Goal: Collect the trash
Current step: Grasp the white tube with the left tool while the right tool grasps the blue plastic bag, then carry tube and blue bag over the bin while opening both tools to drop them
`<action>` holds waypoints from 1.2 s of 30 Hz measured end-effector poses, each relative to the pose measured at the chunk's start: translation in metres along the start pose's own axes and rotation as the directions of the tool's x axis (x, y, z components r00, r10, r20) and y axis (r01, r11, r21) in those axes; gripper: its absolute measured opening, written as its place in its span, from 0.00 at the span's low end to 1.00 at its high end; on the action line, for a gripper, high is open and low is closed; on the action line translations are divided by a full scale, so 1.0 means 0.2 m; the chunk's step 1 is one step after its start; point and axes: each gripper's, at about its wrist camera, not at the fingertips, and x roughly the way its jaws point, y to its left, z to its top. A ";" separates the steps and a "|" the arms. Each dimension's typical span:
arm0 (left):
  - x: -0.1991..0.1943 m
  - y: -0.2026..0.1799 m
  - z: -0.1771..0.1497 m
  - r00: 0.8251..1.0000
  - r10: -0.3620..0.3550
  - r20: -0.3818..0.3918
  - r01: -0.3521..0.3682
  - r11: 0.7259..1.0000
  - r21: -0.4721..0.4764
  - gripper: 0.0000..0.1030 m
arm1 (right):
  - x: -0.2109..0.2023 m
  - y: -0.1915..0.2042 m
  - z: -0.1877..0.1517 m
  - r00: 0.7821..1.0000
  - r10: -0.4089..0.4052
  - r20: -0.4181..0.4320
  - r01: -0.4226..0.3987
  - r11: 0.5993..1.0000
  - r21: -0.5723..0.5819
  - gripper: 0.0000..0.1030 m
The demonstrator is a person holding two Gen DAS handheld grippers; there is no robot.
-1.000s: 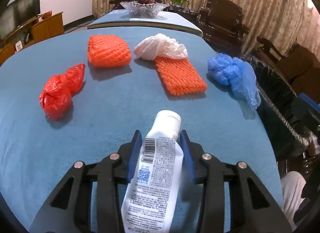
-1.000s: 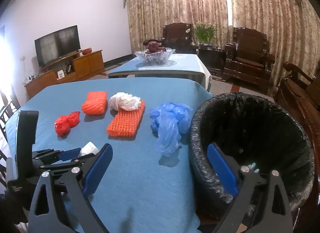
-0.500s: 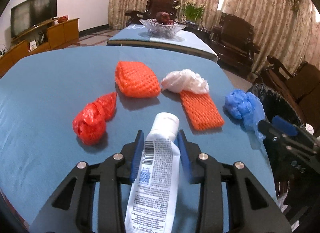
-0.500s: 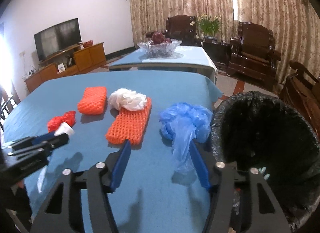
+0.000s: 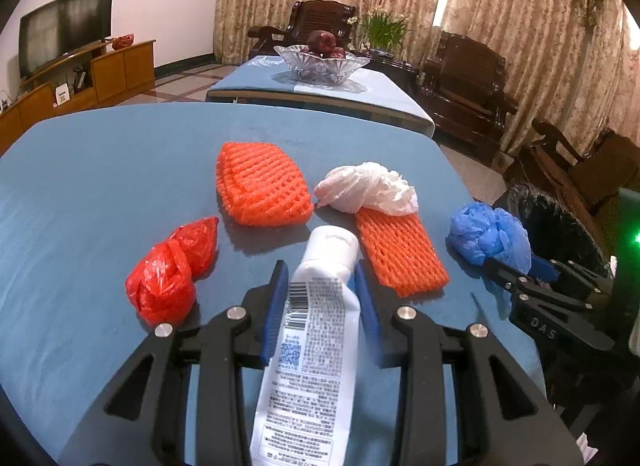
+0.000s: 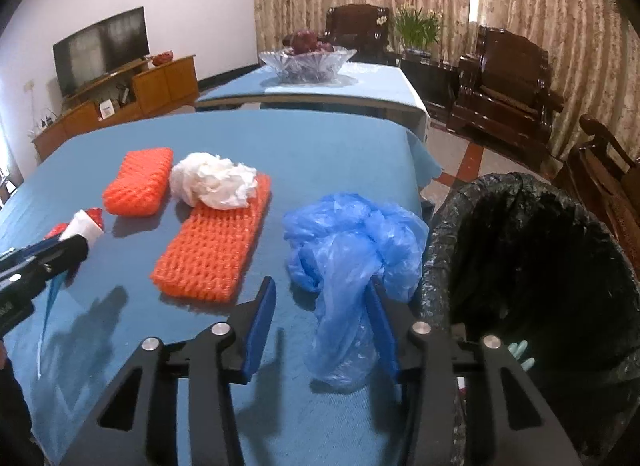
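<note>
The left tongs point(image 5: 321, 298) pinched a white squeeze tube point(image 5: 310, 350) between their blue pads, its capped end pointing forward above the blue table point(image 5: 100, 185). The right tongs point(image 6: 322, 320) had just been closing around the trailing end of a crumpled blue plastic bag point(image 6: 352, 242). The bag lay between the pads, touching the right one, with a gap on the left side, so it was not yet pinched. It sat on the table near the edge beside a bin lined with a black bag point(image 6: 532, 266).

Further left on the table lay a flat orange foam net point(image 6: 216, 250) with a crumpled white plastic bag point(image 6: 212, 179) on its far end, a second, thicker orange foam net point(image 6: 138, 181), and a knotted red plastic bag point(image 5: 170, 272).
</note>
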 end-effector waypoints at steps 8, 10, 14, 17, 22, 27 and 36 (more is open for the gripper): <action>0.00 -0.02 0.04 1.000 0.002 0.010 -0.002 1.000 0.010 0.32 | -0.02 0.00 0.00 0.999 0.055 0.003 -0.055 0.998 0.005 0.03; -0.01 -0.04 0.04 1.000 0.002 0.016 -0.002 1.000 0.015 0.32 | -0.07 0.00 0.01 0.997 0.074 0.038 -0.074 0.997 0.004 0.03; -0.06 -0.07 0.07 1.000 0.001 0.031 -0.001 1.000 0.023 0.32 | -0.21 0.02 0.05 0.991 0.099 0.094 -0.098 0.995 -0.007 0.03; -0.10 -0.09 0.10 0.999 -0.007 0.046 0.006 1.000 0.026 0.32 | -0.30 0.02 0.09 0.985 0.116 0.130 -0.115 0.993 -0.019 0.03; -0.18 -0.16 0.14 0.997 -0.028 0.070 0.025 0.999 0.041 0.32 | -0.44 0.01 0.13 0.975 0.142 0.172 -0.141 0.990 -0.019 0.03; -0.26 -0.22 0.18 0.995 -0.043 0.095 0.038 0.998 0.057 0.32 | -0.57 -0.02 0.15 0.965 0.141 0.219 -0.140 0.990 -0.022 0.03; -0.35 -0.39 0.25 0.988 -0.085 0.133 0.073 0.993 0.093 0.32 | -0.73 -0.17 0.19 0.957 0.098 0.274 -0.104 0.995 0.007 0.03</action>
